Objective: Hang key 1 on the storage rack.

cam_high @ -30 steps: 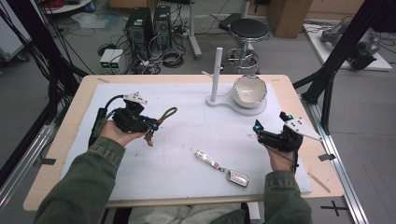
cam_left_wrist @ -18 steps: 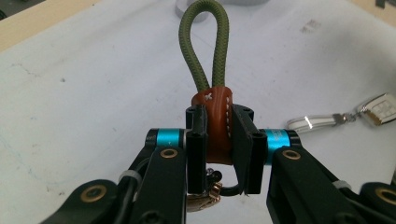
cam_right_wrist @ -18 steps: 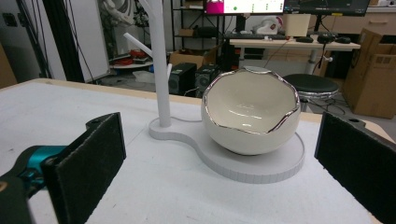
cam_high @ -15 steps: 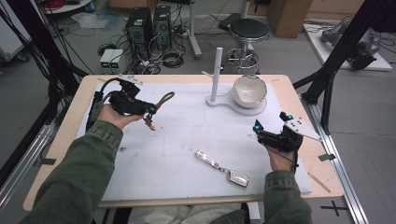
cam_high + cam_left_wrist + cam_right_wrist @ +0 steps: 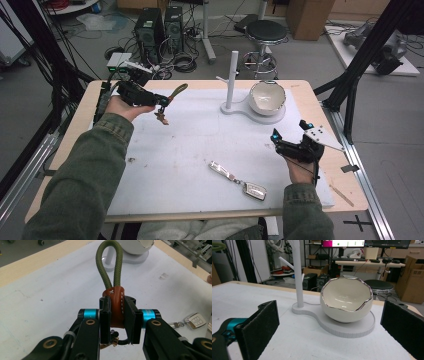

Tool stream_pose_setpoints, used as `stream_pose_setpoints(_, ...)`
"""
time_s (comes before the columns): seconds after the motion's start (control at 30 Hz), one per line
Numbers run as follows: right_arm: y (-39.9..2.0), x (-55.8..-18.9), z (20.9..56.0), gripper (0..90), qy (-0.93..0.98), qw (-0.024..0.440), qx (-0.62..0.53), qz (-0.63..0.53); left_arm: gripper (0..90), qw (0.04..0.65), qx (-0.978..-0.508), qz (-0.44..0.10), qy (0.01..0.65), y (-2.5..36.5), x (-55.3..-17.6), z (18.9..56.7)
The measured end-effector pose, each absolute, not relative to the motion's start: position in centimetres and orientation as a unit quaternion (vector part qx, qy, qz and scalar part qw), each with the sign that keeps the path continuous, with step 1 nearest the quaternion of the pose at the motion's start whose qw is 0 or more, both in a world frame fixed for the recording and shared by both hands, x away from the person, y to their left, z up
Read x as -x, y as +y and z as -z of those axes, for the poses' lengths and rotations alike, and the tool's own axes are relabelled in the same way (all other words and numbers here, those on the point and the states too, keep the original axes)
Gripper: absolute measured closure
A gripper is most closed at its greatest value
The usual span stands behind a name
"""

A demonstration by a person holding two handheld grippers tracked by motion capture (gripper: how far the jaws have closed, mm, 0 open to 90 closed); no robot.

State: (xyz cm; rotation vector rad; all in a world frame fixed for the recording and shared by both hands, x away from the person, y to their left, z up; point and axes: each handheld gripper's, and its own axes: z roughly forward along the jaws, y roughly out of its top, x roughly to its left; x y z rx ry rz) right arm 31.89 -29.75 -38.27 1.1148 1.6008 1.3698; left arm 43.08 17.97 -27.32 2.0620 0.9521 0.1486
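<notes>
A keychain with an olive-green rope loop [image 5: 108,265] and a brown leather tab [image 5: 117,307] sits in my left gripper [image 5: 117,315], whose jaws are shut on the tab. In the high view the left gripper [image 5: 161,101] hovers over the far left of the white mat, with the rope loop [image 5: 178,91] sticking out toward the stand and a small metal piece [image 5: 161,118] dangling below. My right gripper [image 5: 280,141] rests at the mat's right side, open and with nothing in it. Between its spread jaws [image 5: 329,332] I see the cream bowl [image 5: 347,300].
A white stand with an upright peg [image 5: 232,80] and a cream bowl [image 5: 267,97] sits at the far centre-right. A car key with a metal fob [image 5: 237,179] lies on the white mat [image 5: 190,145] near the front. Black frame posts flank the table.
My left hand has lifted the keychain and carried it up and away toward the table's far-left side. The right hand has stayed where it was.
</notes>
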Motion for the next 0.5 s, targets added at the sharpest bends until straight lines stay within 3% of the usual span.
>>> stream_pose_setpoints(0.5,-29.8,-32.0,38.3,0.8,0.622,0.366,-0.435,-0.539,76.2,0.410,-0.825,-0.083,0.381,16.4,-46.2,25.5)
